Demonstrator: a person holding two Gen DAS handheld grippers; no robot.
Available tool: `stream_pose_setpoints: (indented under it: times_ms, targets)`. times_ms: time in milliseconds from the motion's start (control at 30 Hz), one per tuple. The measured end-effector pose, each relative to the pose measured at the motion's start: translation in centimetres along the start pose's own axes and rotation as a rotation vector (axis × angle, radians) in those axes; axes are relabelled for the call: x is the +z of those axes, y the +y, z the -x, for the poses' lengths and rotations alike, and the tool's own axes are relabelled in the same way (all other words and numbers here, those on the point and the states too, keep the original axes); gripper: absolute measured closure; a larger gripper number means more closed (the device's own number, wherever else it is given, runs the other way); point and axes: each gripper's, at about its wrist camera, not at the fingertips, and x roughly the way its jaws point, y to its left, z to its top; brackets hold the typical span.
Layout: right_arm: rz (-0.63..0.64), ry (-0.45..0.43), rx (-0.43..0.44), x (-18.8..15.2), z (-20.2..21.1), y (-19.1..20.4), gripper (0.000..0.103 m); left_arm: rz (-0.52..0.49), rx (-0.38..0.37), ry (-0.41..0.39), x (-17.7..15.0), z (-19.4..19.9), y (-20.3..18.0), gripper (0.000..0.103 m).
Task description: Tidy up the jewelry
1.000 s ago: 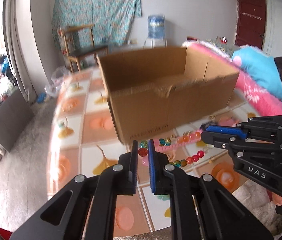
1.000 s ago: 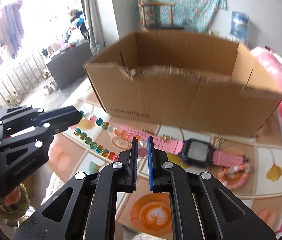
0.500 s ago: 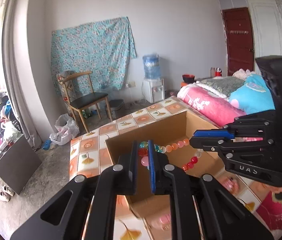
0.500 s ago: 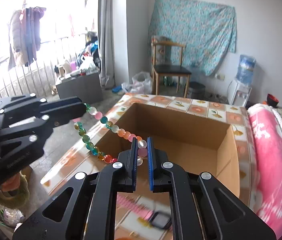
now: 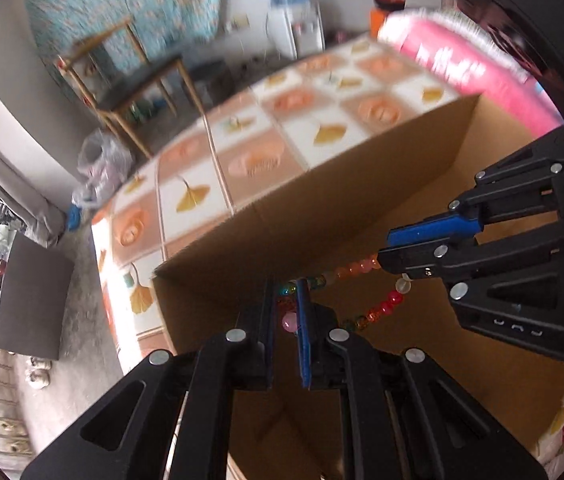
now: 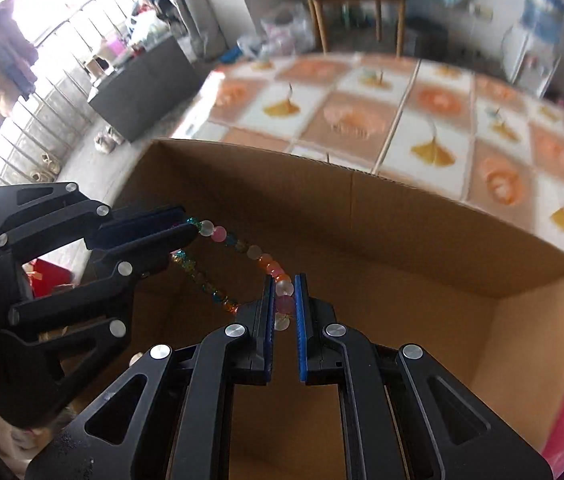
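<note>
**Bead necklace held over the open box**

In the left wrist view, our left gripper (image 5: 286,312) pinches one end of the bead necklace (image 5: 378,308) between its two fingers, with red, green and pink beads showing in the narrow gap. The strand runs right in two lines, one of orange and pink beads and one of red and clear beads sagging below it, to our right gripper (image 5: 386,252), which enters from the right with its blue pads clamped on the other end. The whole necklace hangs inside the mouth of the cardboard box (image 5: 322,216), above its brown floor. Beyond the far wall of the box lies the patterned tablecloth (image 5: 242,160), and a pink blanket (image 5: 458,68) sits at far right.

In the right wrist view, our right gripper (image 6: 284,300) grips clear and pink beads of the necklace (image 6: 242,248) between its fingers. The strand leads left to our left gripper (image 6: 178,228), closed on its end, and a second line of darker beads loops below. Both grippers hover over the open box (image 6: 402,232), with the tablecloth (image 6: 362,112) behind it.
</note>
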Motion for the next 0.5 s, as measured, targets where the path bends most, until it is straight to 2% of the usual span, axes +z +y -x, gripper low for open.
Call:
stream_pose_setpoints:
  times_ms: [233,300,367,433,500]
  targets:
    - [-0.059,0.080,0.025,1.5,-3.3,-1.5,0.095,-0.029,0.042,0.132,0.7,-3.8,0.3,0.093]
    - [-0.080,0.097,0.040,1.5,-3.8,-1.8,0.095,-0.043,0.054,0.148,0.8,-4.2,0.1,0.092]
    - [-0.080,0.104,0.026,1.3,-4.1,-1.7,0.090,-0.057,0.083,0.141,0.9,-4.2,-0.1,0.092]
    - [-0.078,0.098,0.015,1.0,-4.0,-1.7,0.089,-0.056,0.069,0.141,0.9,-4.0,-0.1,0.092]
    - [-0.072,0.087,0.005,0.7,-3.5,-1.5,0.082,-0.038,0.050,0.135,0.9,-3.7,0.1,0.090]
